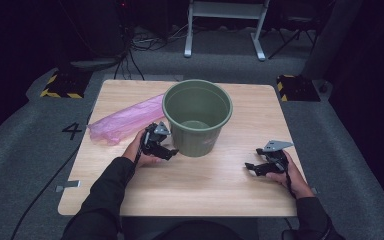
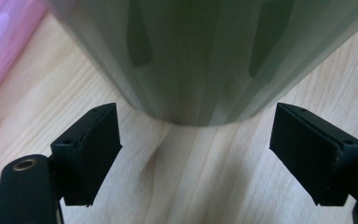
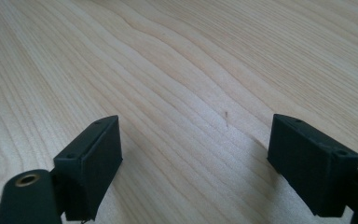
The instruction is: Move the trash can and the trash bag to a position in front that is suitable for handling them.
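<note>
Facing one green bucket, left tool gaping empty, right tool likewise, one pink bag

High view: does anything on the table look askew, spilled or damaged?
Nothing stands out. The green bucket stands upright on the table, the pink plastic bag lies flat beside it at the left, and nothing has spilled.

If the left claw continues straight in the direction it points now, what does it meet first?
Most likely the green bucket. In the left gripper view its lower wall stands directly ahead of the open left claw, apart from the pads, with bare table between. The exact gap is hard to judge.
</note>
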`<state>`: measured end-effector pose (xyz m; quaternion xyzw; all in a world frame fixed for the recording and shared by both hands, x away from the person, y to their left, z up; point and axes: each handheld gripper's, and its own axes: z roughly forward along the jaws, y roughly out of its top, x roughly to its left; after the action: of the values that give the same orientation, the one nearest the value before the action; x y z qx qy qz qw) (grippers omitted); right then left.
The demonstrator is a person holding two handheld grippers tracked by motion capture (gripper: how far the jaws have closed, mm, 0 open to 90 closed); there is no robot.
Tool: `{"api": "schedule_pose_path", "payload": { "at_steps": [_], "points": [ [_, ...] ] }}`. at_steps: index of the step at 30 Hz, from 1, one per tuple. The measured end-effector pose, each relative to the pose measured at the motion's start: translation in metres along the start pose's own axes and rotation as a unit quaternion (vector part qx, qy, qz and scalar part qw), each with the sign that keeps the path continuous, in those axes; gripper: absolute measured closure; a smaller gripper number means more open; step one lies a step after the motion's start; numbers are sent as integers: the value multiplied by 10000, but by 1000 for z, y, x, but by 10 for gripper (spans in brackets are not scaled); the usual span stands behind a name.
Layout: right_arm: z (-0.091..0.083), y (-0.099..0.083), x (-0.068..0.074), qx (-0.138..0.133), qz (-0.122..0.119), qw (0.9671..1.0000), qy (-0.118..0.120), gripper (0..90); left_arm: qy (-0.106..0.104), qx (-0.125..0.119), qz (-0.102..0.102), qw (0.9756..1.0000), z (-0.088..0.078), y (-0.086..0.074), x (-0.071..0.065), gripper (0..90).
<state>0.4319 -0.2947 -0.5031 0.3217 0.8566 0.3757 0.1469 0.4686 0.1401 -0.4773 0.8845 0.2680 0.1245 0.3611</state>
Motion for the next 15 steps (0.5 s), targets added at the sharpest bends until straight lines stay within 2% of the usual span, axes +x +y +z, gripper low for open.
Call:
{"api": "schedule_pose_path", "payload": {
  "at_steps": [2, 3, 4, 9, 15],
  "points": [
    [0, 0, 0, 0, -1, 10000, 1, 173, -66, -4, 57, 10000, 2, 1, -2, 165],
    [0, 0, 0, 0, -1, 10000, 0, 173, 47, 36, 145, 9999, 5, 3, -5, 150],
    [0, 0, 0, 0, -2, 10000, 0, 173, 94, 15, 121, 9999, 6, 3, -5, 159],
    [0, 0, 0, -1, -3, 10000, 1, 173, 54, -69, 75, 9999, 10, 6, -5, 157],
    [0, 0, 0, -1, -2, 10000, 5, 173, 98, -122, 150, 9998, 21, 14, -13, 166]
  ]
}}
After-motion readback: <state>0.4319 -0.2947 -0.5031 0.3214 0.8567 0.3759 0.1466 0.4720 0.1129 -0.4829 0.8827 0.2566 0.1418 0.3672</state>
